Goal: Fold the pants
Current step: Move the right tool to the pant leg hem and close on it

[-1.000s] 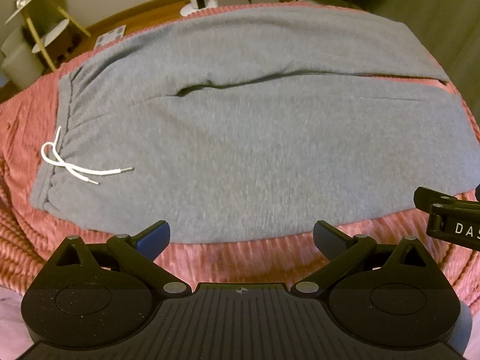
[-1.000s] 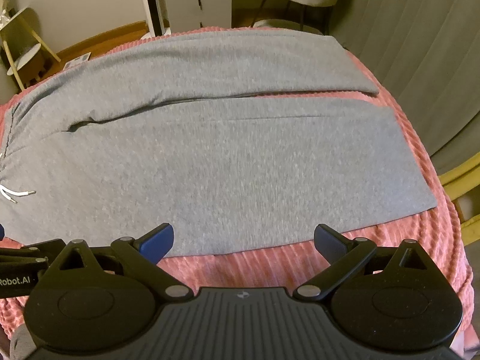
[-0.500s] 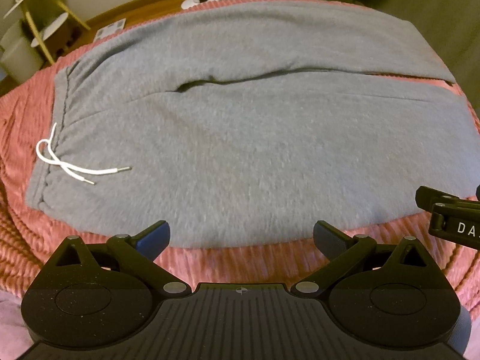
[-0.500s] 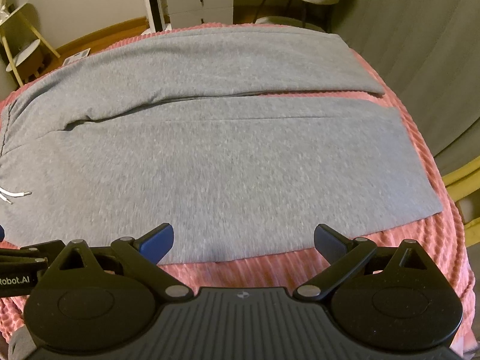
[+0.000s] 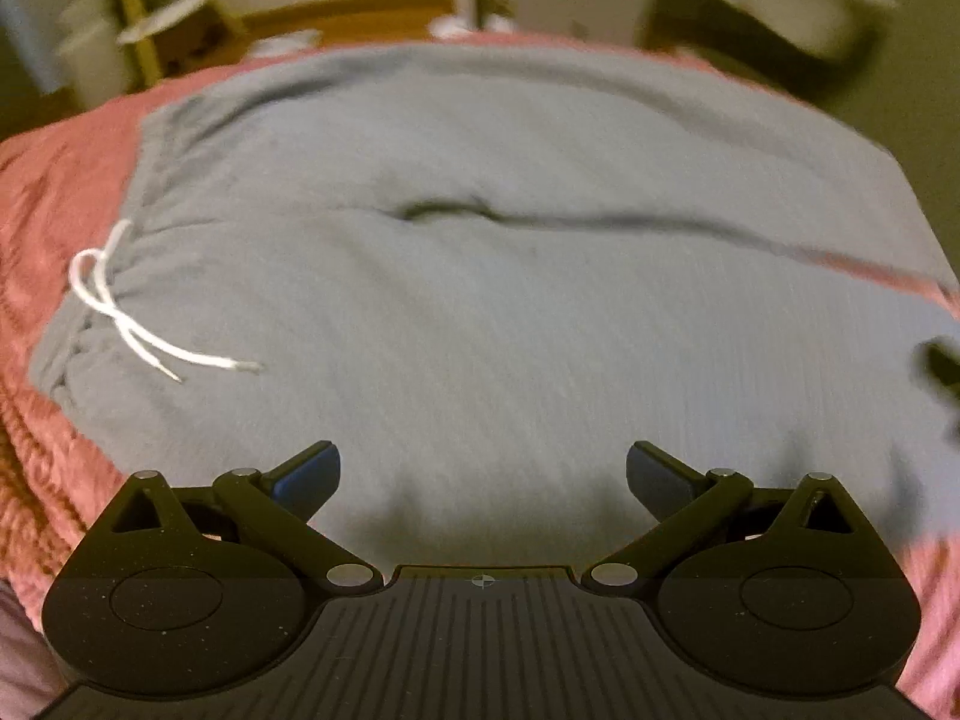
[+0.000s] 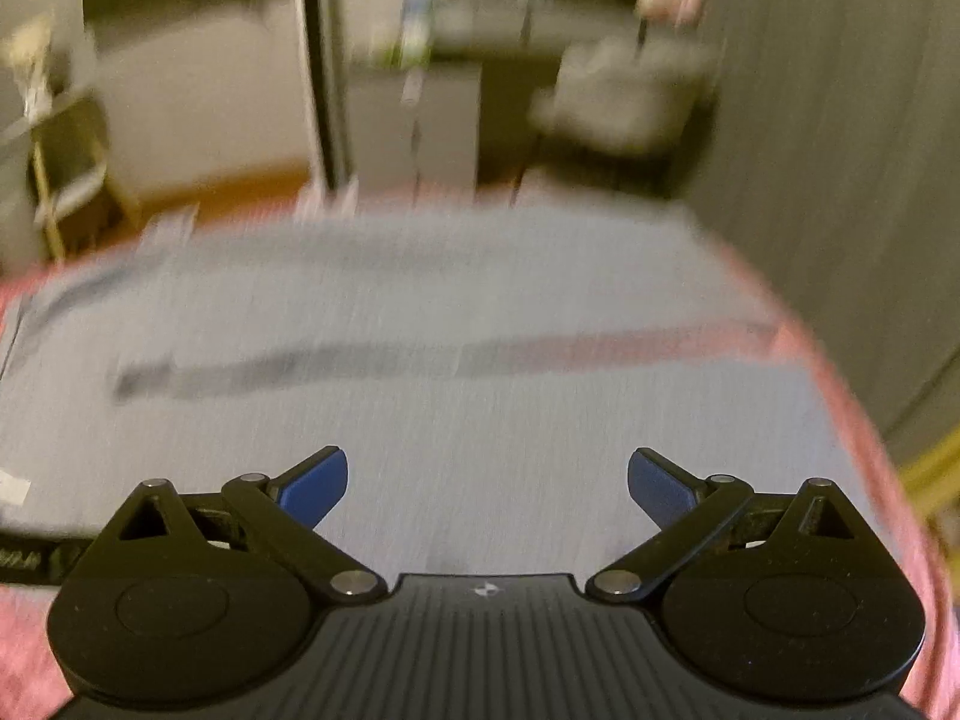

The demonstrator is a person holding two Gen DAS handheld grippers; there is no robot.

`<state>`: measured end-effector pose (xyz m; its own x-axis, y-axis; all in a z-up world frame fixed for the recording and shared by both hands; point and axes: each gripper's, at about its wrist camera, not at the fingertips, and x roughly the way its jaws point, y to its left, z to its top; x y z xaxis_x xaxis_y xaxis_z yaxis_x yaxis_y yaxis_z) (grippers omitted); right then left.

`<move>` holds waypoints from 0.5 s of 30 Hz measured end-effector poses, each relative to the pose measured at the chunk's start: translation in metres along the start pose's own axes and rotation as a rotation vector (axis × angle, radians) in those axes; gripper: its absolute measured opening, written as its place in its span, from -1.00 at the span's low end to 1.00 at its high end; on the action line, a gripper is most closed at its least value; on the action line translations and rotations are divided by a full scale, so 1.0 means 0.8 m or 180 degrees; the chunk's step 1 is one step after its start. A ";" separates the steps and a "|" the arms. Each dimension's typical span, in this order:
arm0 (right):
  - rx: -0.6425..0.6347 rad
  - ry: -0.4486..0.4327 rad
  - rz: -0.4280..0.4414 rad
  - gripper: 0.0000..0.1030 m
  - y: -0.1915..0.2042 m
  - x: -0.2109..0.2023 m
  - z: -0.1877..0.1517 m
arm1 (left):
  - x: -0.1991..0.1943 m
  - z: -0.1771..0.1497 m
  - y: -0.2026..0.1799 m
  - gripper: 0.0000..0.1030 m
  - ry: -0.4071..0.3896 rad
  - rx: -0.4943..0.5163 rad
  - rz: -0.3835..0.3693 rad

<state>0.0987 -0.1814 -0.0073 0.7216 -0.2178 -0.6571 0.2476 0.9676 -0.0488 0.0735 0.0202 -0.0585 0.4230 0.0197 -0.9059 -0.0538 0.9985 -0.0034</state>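
Grey pants (image 5: 480, 312) spread flat on pink bed cover (image 5: 54, 192), now directly under and ahead of both tongs. Left tongs (image 5: 483, 477) and right tongs (image 6: 487, 483) released, empty, moved forward over near edge since a second ago. Probably about to grasp for first fold.

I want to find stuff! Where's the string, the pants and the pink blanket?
string (image 5: 150, 348): left wrist view, on its loose white tails.
pants (image 5: 510, 324): left wrist view, on the near leg.
blanket (image 5: 54, 192): left wrist view, bare part beside the waistband.
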 end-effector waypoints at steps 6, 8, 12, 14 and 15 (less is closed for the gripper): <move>0.0246 0.0163 0.0229 0.94 -0.019 0.110 0.059 | 0.039 0.041 0.030 1.00 -0.0425 -0.0267 0.0768; 0.0585 0.0170 0.0384 0.94 -0.024 0.158 0.088 | 0.056 0.050 0.043 1.00 -0.0504 -0.0289 0.1014; 0.0984 0.0282 0.0345 0.94 -0.013 0.264 0.162 | 0.079 0.054 0.073 1.00 -0.0572 -0.0385 0.1159; 0.1201 0.0337 0.0280 0.93 -0.011 0.316 0.195 | 0.086 0.058 0.090 1.00 -0.0601 -0.0516 0.1115; 0.1290 0.0369 0.0234 0.91 -0.008 0.341 0.212 | 0.089 0.060 0.099 1.00 -0.0615 -0.0593 0.1062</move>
<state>0.4039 -0.2686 -0.0589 0.6752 -0.1120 -0.7291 0.4489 0.8467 0.2857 0.1427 0.1029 -0.1030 0.5156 0.3669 -0.7743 -0.3714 0.9101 0.1839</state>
